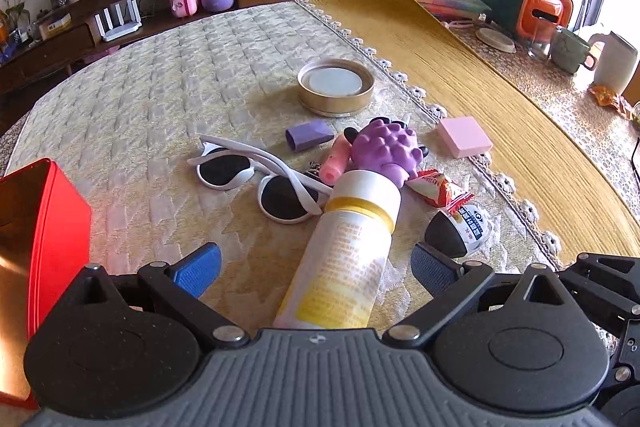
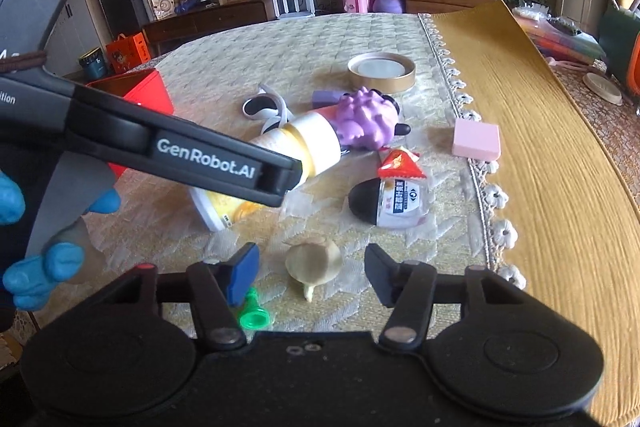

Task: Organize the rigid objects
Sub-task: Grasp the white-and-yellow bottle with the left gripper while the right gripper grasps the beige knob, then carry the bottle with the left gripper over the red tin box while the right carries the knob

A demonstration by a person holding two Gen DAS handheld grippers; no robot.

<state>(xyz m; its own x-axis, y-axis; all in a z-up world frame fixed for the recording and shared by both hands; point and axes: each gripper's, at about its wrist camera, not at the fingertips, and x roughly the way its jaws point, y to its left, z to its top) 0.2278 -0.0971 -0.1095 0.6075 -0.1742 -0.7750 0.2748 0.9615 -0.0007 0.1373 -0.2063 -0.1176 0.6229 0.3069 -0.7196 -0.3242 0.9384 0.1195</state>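
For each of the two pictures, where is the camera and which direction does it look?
Left wrist: sits on the left tongs, looks down across the table; open jaws straddle a white bottle, not pressing it.
Right wrist: sits on the right tongs, looks down the same way; open jaws either side of a pale small object; the left tool and a blue-gloved hand show.
Shared: bottle, purple toy, round tin, pink block, red box.

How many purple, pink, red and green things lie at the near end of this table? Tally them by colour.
Purple: 2 (block, bumpy toy)
Pink: 2 (pad, tube)
Red: 2 (box, snack packet)
Green: 1 (small cap)
Total: 7
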